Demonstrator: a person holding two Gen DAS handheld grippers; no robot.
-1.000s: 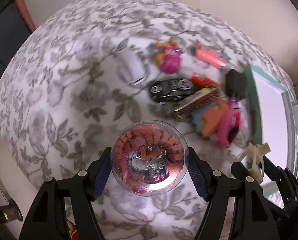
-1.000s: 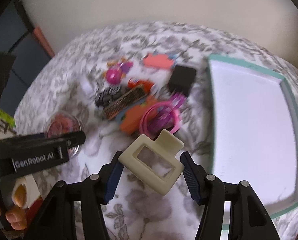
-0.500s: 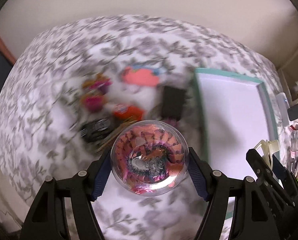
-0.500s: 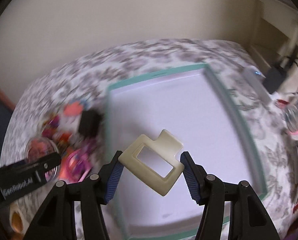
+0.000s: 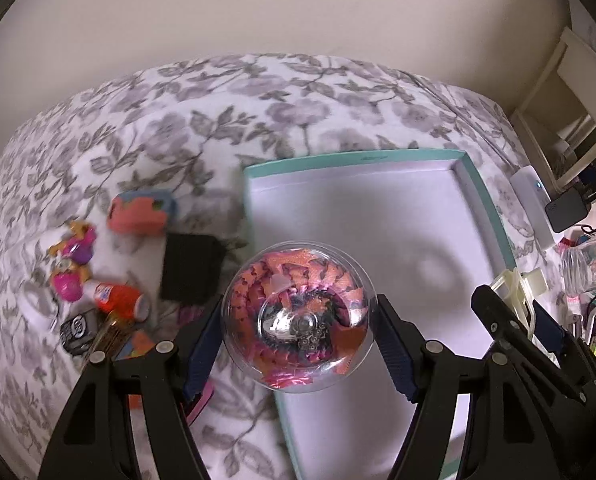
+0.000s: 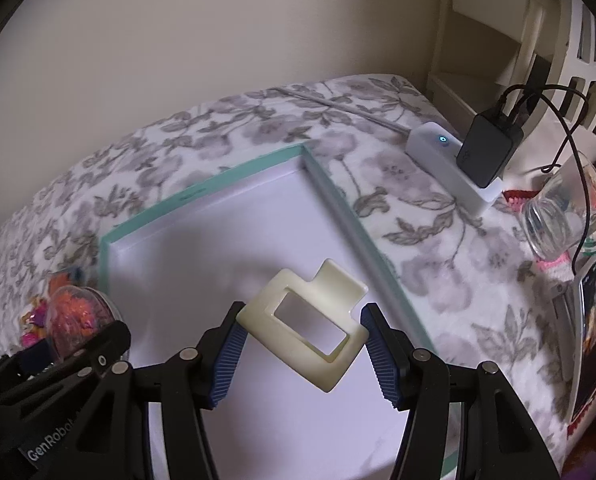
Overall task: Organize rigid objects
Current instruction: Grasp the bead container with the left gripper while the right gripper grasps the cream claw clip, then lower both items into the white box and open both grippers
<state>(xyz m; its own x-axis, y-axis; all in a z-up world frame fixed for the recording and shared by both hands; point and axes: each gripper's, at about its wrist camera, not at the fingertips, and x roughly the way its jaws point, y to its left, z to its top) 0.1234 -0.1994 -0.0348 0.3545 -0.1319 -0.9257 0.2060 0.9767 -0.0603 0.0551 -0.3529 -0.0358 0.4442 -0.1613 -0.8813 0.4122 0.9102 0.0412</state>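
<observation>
My left gripper (image 5: 298,332) is shut on a clear round capsule (image 5: 298,316) with an orange and pink coiled toy inside, held above the left edge of a teal-rimmed white tray (image 5: 353,158). My right gripper (image 6: 301,344) is shut on a cream rectangular hair claw clip (image 6: 309,322), held over the tray's white floor (image 6: 218,248). The right gripper also shows at the right of the left wrist view (image 5: 509,300). The capsule also shows at the left of the right wrist view (image 6: 78,316).
Loose toys lie left of the tray on the floral cloth: a coral block (image 5: 140,214), a black box (image 5: 190,268), a pink figure (image 5: 72,264), an orange can (image 5: 122,298), a black toy car (image 5: 78,330). A white power strip with charger (image 6: 457,160) and a glass jar (image 6: 561,216) stand at the right.
Both grippers have swung right from over the toy pile to over the tray, still holding the capsule and the clip.
</observation>
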